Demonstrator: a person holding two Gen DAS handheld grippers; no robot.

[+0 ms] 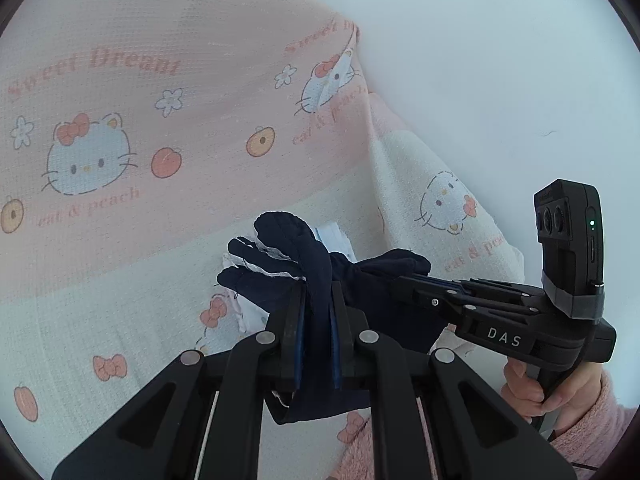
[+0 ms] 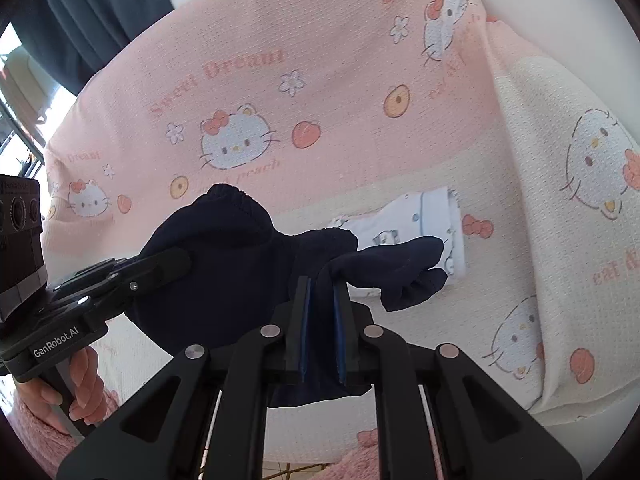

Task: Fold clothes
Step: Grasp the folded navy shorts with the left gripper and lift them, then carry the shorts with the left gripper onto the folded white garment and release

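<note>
A small navy blue garment (image 1: 316,268) hangs bunched between both grippers above a pink and cream Hello Kitty blanket (image 1: 120,140). My left gripper (image 1: 316,292) is shut on one part of the navy cloth. My right gripper (image 2: 322,284) is shut on another part of the same garment (image 2: 224,256). In the left wrist view the right gripper (image 1: 404,276) comes in from the right and pinches the cloth. In the right wrist view the left gripper (image 2: 180,260) comes in from the left. A folded white patterned garment (image 2: 424,224) lies on the blanket behind the navy one.
The blanket (image 2: 340,80) covers the whole surface and rises at the back against a white wall (image 1: 500,60). A dark curtain (image 2: 92,8) and a bright window show at the far left. Hands in pink fleece sleeves (image 1: 592,420) hold the grippers.
</note>
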